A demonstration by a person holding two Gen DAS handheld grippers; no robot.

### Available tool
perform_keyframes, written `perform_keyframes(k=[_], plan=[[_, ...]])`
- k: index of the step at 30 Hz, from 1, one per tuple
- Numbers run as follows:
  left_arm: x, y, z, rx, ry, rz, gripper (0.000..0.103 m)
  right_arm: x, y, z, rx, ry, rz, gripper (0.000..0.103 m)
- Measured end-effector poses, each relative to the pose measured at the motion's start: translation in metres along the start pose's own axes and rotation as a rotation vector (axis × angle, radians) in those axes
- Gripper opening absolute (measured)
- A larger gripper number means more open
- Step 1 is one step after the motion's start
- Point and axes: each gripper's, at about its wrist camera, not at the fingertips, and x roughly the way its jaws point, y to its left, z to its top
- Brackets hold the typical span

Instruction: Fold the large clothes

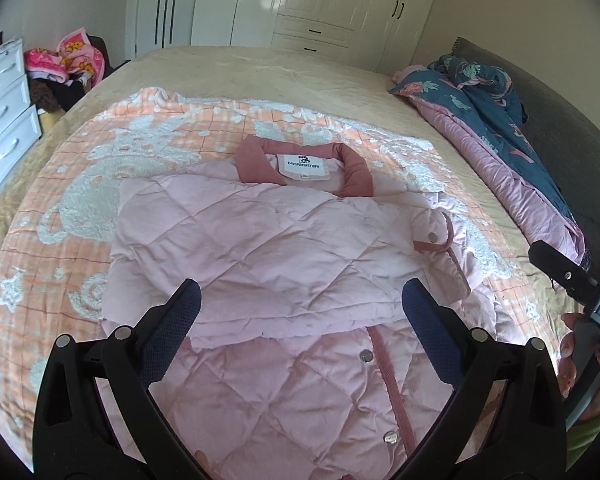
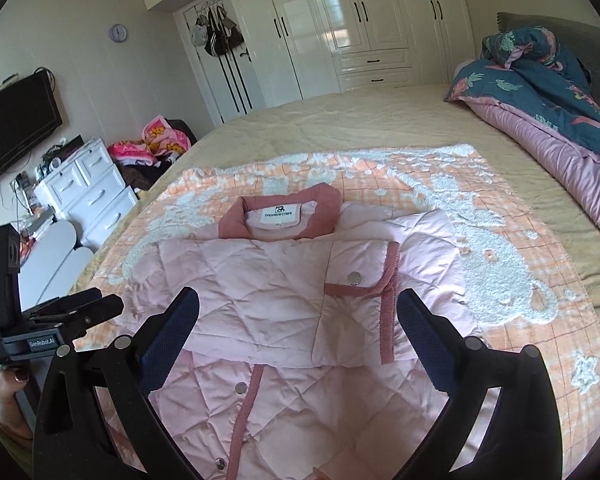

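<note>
Pink quilted jacket (image 1: 268, 248), sleeves folded across the chest, collar (image 1: 300, 164) away from the cameras, flat on an orange-and-white blanket (image 1: 80, 200) on the bed (image 2: 339, 124). Directly above the lower half, left claw (image 1: 300, 304) and right claw (image 2: 298, 312), both spread wide, gripping nothing. Blue quilt (image 2: 547, 84) by the headboard; white wardrobe (image 2: 339, 20) beyond.
</note>
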Motion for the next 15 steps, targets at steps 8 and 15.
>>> perform_keyframes(k=[8,15], plan=[[-0.021,0.001,-0.014,-0.029,-0.037,-0.005,0.095,-0.024,0.004,-0.009,0.000,-0.033,0.017,0.099],[-0.041,0.006,-0.035,-0.051,-0.055,-0.014,0.095,-0.042,0.015,-0.016,-0.025,-0.061,0.015,0.099]])
